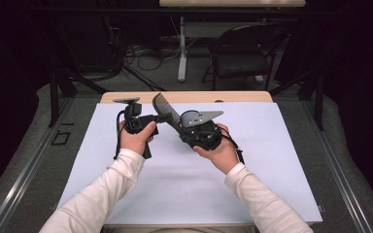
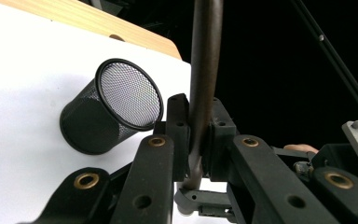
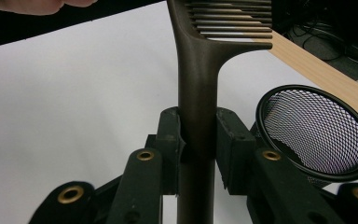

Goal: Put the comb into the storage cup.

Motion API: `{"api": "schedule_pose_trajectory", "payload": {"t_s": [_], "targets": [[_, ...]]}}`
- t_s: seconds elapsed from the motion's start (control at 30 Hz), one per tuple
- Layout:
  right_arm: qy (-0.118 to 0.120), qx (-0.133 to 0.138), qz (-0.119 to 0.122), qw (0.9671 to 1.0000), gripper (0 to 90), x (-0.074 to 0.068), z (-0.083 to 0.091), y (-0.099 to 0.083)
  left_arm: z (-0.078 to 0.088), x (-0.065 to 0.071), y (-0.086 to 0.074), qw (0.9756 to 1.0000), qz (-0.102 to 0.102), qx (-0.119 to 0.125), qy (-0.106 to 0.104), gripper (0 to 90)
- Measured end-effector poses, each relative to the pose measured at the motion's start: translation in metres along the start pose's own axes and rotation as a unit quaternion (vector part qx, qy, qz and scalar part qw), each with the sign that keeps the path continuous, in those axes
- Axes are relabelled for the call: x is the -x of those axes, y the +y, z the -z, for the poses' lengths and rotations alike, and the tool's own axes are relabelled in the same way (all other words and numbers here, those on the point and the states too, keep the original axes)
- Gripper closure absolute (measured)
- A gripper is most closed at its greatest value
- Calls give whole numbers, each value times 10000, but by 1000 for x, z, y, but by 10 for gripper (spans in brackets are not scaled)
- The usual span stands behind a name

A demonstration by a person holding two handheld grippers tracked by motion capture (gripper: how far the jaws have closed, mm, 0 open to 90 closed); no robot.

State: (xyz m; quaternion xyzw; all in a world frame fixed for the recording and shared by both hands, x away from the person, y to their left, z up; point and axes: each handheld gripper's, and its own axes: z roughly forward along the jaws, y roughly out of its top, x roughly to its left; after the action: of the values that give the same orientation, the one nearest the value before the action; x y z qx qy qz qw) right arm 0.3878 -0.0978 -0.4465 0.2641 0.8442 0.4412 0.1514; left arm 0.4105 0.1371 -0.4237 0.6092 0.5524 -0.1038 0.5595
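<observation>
Dark brown plastic comb [image 1: 165,109] gripped by both claws above the white-covered bench [image 1: 272,160].

Left claw [image 1: 161,117] is clenched on the comb's edge, pads pressing each side of the thin profile, as the left gripper view shows [image 2: 204,84]. Right claw [image 1: 180,130] is clamped on the comb's handle [image 3: 196,121], toothed end rising beyond the pads toward the far side. The comb is held off the bench, mid-scene, between the two hands and bridging both claws. A black wire-mesh cup [image 3: 314,133] lies tipped on the bench sheet just right of the right claw in its own view, apart from the comb.
</observation>
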Motion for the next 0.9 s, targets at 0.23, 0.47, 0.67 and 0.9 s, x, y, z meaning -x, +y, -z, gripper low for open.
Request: {"api": "schedule_pose_trajectory", "payload": {"t_s": [0.23, 0.47, 0.67, 0.9], "targets": [[-17, -2, -3, 10000, 728, 0, 0, 0, -1, 0, 0, 9999, 102, 10, -16, 837], [-23, 13, -2, 10000, 728, 0, 1, 0, -1, 0, 0, 9999, 144, 25, -14, 838], [-16, 10, -34, 10000, 727, 0, 1, -1, -1, 0, 0, 9999, 115, 16, -5, 839], [-6, 21, -41, 10000, 727, 1, 2, 0, -2, 2, 0, 10000, 73, 25, -32, 840]]}}
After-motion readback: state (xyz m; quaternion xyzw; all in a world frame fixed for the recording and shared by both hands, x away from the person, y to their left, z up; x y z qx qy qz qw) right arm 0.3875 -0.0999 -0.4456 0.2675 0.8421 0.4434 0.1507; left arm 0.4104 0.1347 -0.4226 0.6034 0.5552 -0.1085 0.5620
